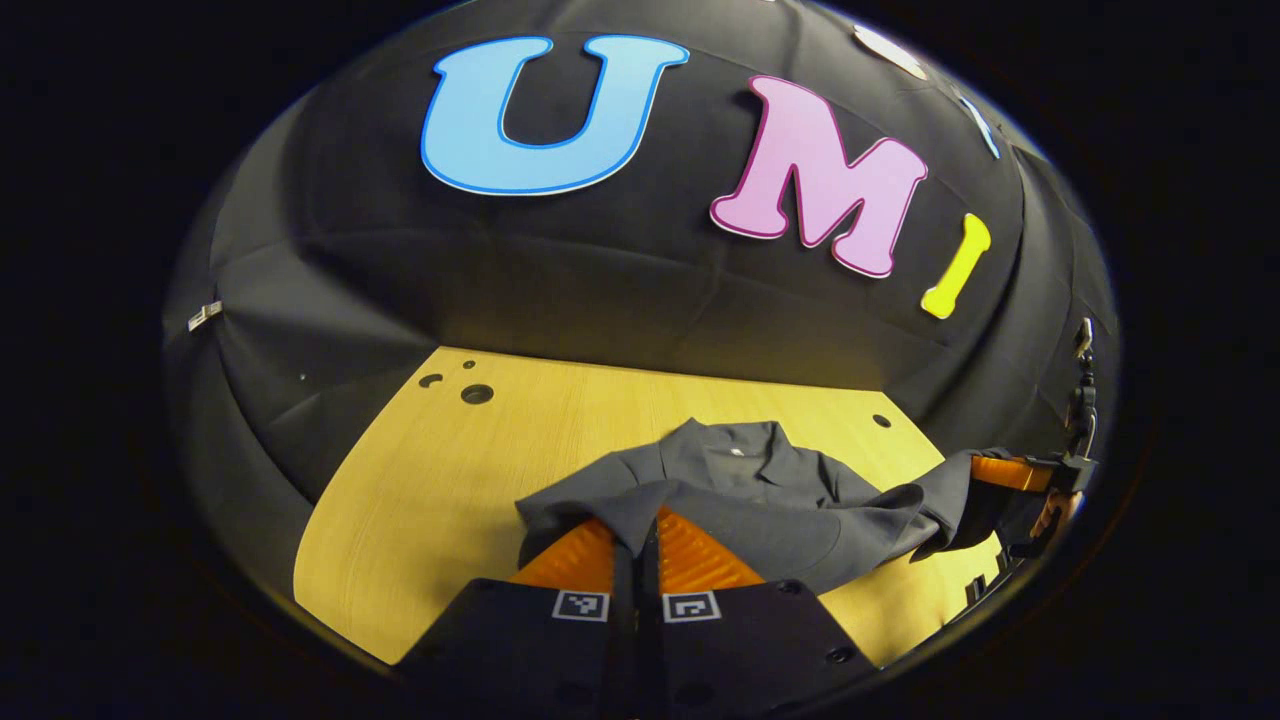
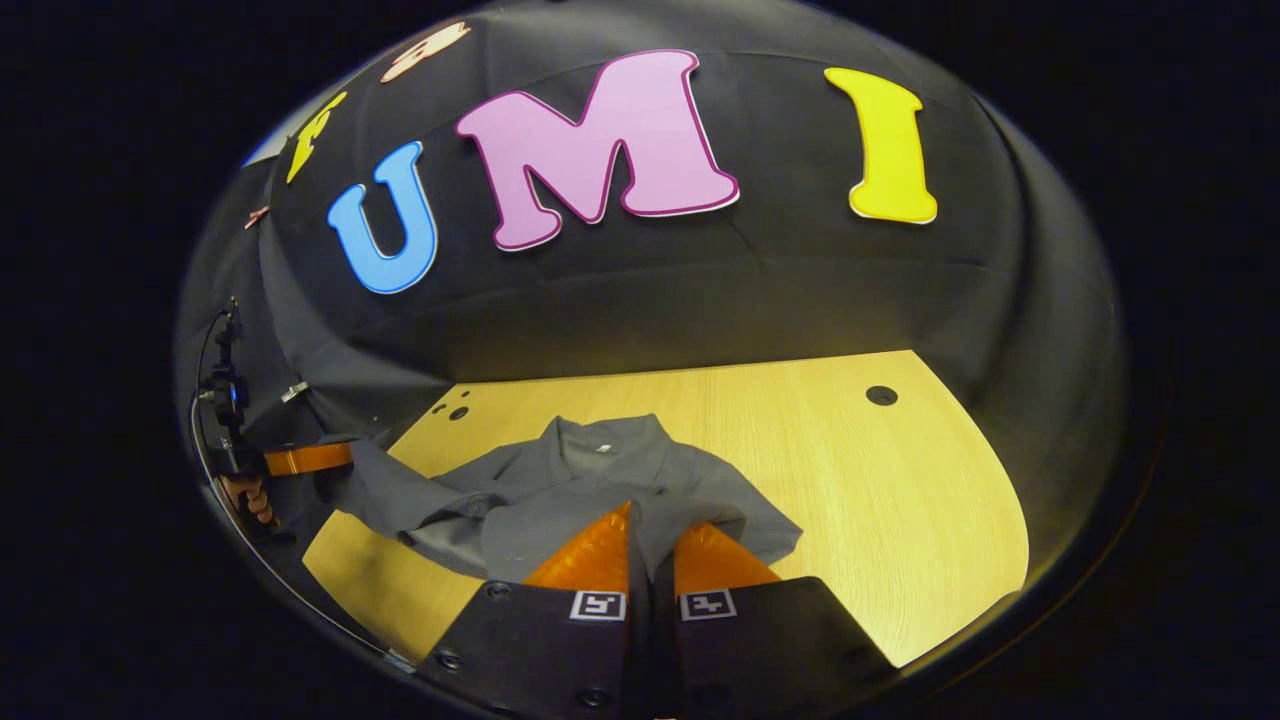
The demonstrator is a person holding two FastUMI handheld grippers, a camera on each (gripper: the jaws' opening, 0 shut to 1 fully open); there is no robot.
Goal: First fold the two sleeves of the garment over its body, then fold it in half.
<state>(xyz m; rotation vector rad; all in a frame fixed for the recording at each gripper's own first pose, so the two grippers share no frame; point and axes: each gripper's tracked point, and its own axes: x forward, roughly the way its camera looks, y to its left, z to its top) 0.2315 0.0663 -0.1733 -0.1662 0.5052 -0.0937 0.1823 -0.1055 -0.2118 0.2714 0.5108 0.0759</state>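
Unreadable pale tag [image 2: 603, 449] inside shirt [image 2: 560, 490] collar

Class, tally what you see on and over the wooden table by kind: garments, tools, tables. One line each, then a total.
Garments: 1, the grey shirt
Tools: 2, the left tool and the right tool, each closed on the shirt's cloth
Tables: 1, the wooden table
Total: 4

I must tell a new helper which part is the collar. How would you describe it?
Start at the wooden table, where a grey shirt lies. Its collar is the raised edge at the far end, toward the wall, with a small pale tag inside.
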